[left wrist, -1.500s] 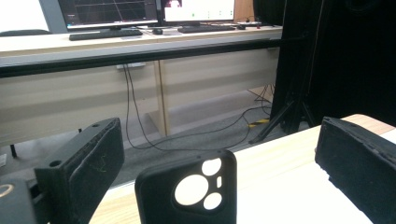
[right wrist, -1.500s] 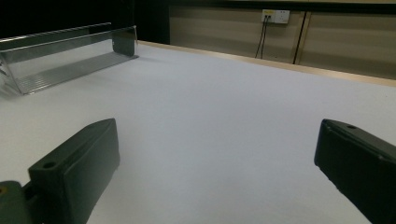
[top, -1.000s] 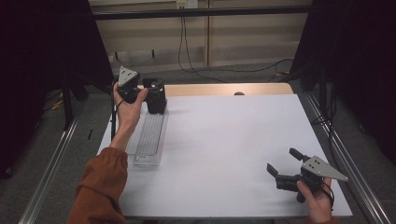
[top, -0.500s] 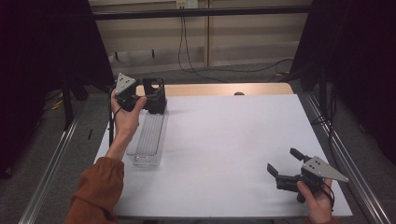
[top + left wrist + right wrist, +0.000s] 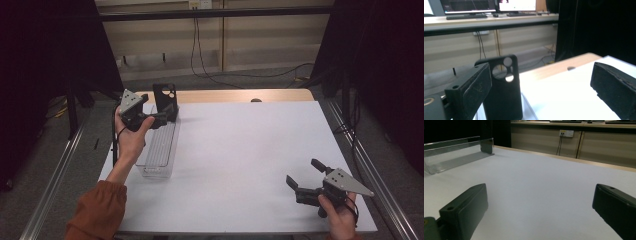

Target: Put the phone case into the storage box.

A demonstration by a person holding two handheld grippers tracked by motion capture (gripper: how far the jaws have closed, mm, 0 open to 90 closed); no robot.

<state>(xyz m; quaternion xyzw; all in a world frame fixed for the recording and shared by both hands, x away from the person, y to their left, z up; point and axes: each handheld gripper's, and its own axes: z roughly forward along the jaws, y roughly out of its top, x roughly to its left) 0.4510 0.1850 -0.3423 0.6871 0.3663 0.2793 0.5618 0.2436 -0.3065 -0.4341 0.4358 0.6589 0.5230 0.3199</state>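
From above, I could not tell whether the left claw [image 5: 167, 114] touched the phone case [image 5: 165, 98]; the claw's tip overlapped the case's lower part and hid it. In the left claw view the bottom of the case [image 5: 502, 87] ran out of frame, so I could not see how it was propped, and the tray beneath it showed as no more than a clear edge. My right hand was cut off by the bottom edge of the high view.

The case was black and matte, and it stood upright at the far end of the clear tray [image 5: 159, 150], near the desk's [image 5: 250, 150] far left corner. It had round cut-outs for lenses near its top, and the pale background showed through them in the left claw view.

The left claw [image 5: 541, 87] was spread wide, with nothing between its jaws; the case stood just behind the left jaw in that view, not between the two. The right claw [image 5: 306, 179] was also apart and empty, low over the near right of the desk, well apart from the tray.

The right claw view looked across the bare white desk [image 5: 544, 182] between its jaws [image 5: 539, 210] and caught the tray [image 5: 456, 155] side-on at the far left, with a dark upright piece at its end that I took for the case, too small to be sure. The left claw view showed monitors and a keyboard on a bench behind.
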